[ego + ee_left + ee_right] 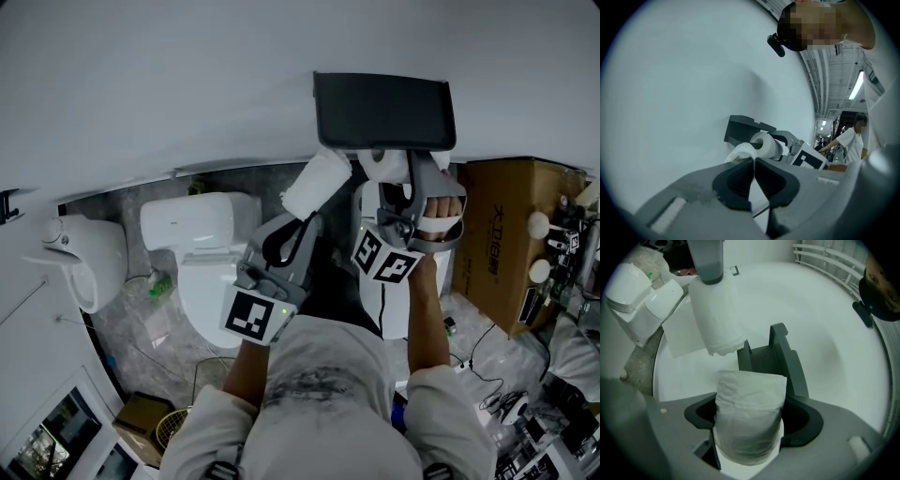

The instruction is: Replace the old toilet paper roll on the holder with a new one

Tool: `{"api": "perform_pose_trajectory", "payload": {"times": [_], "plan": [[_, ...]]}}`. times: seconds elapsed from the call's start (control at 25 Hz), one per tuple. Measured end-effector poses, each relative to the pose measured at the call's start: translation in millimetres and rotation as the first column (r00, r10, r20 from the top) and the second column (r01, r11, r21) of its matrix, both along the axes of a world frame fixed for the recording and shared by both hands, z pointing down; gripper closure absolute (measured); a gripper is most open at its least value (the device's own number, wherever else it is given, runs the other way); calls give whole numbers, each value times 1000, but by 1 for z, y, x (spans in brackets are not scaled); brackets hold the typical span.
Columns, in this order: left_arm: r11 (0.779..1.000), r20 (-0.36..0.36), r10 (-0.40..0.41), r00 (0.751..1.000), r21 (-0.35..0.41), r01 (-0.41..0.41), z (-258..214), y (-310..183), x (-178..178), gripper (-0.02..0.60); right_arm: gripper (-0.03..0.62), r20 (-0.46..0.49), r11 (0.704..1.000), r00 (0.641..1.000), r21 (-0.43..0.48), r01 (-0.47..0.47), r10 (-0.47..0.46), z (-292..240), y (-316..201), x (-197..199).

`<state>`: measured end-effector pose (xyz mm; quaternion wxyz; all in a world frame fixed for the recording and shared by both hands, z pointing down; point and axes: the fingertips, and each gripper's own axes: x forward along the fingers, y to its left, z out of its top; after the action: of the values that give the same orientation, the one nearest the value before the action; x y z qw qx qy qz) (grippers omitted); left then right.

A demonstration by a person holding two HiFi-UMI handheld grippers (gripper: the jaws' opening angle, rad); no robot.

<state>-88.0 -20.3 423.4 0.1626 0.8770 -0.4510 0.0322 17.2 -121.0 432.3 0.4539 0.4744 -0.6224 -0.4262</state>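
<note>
Grips a plump white roll [750, 394] in the right claw [747, 423], jaws spread wide and pressing its soft, crinkled sides. Holds that cylinder just in front of the holder [780, 357], a boxy dark-grey plastic piece on the smooth white wall; cannot tell whether touching. Pinches a second roll [715, 310] by its paper in the left claw [753, 161], jaws closed tight on the tissue, with the longer, ragged-ended cylinder hanging beside the holder and one loose square sheet [684, 336] trailing off it. Counts two rolls, one holder, two claws. Shows below, on the mottled grey stone floor [141, 319], one glossy white toilet [202, 253], one rounded white fixture [84, 258] to its left and one brown cardboard box [506, 234] at the far right
</note>
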Motion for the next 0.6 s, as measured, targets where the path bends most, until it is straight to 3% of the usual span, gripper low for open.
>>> {"api": "perform_pose_trajectory", "payload": {"times": [0.6], "plan": [[1000, 3, -11, 1000, 3, 11, -4, 1, -8, 568, 207, -29, 998, 997, 11, 69, -69, -4, 6, -25]]}}
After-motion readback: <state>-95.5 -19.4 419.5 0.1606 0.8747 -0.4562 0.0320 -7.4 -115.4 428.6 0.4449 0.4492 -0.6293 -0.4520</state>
